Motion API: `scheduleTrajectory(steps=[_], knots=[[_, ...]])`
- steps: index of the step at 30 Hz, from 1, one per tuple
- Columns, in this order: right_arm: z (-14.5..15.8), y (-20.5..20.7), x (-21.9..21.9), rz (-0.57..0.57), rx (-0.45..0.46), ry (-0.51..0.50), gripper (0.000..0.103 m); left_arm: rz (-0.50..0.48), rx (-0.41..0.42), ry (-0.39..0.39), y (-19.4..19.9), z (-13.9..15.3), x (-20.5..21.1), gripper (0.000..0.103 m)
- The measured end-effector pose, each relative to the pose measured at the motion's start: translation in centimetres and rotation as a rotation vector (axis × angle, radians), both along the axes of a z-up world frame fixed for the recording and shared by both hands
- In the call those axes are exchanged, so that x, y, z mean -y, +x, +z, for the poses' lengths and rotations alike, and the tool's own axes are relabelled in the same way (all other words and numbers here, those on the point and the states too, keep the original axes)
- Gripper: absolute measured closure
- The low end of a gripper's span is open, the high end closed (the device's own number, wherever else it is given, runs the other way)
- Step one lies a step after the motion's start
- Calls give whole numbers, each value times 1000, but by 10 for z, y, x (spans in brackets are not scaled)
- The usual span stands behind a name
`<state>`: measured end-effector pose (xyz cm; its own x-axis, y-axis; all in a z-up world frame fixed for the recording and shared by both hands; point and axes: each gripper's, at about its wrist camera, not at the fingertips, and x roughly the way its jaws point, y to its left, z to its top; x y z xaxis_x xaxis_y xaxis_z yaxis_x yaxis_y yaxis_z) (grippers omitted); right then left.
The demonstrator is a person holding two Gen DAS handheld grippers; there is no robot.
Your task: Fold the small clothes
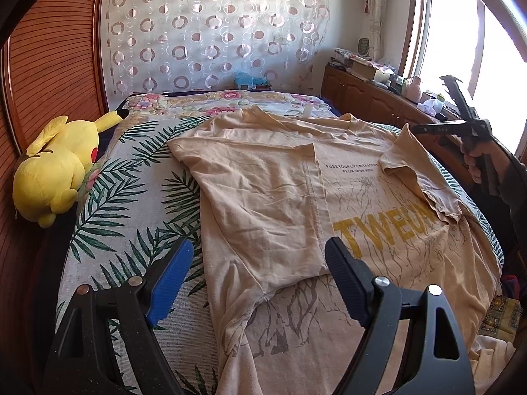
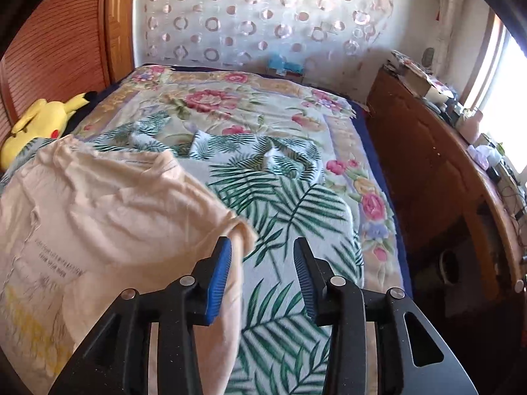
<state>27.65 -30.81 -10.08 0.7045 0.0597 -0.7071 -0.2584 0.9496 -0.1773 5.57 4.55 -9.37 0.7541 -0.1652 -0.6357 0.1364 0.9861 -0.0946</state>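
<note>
A beige T-shirt point(image 1: 263, 181) with yellow lettering lies spread on the bed, its left side and sleeve folded inward and its right sleeve point(image 1: 418, 171) flipped over the chest. My left gripper point(image 1: 260, 253) hovers open over the shirt's near left part, with cloth below and nothing between the pads. In the left wrist view my right gripper point(image 1: 433, 103) is raised at the far right, held by a hand point(image 1: 477, 164). In its own view the right gripper point(image 2: 263, 263) is open over bare blanket. The shirt point(image 2: 115, 217) lies just left of its blue pad point(image 2: 220, 279).
A palm-leaf blanket point(image 1: 131, 197) over a floral one point(image 2: 247, 105) covers the bed. A yellow plush toy point(image 1: 56, 171) lies at the bed's left edge by a wooden wardrobe point(image 1: 49, 65). A cluttered wooden cabinet point(image 2: 428, 164) runs along the right under the window.
</note>
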Motion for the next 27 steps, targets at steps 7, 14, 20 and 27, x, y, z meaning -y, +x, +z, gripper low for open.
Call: scheduleTrajectory(steps=[7, 14, 20, 27], knots=[[-3, -52, -22, 137, 22, 23, 62, -4, 6, 21, 5, 3, 4, 20], [-34, -73, -65, 330, -88, 100, 62, -3, 16, 47, 19, 12, 2, 20], [-56, -73, -89, 401, -141, 115, 100, 7, 5, 70, 35, 13, -8, 20], [-50, -74, -102, 486, -123, 198, 100, 44, -12, 66, 59, 13, -26, 20]])
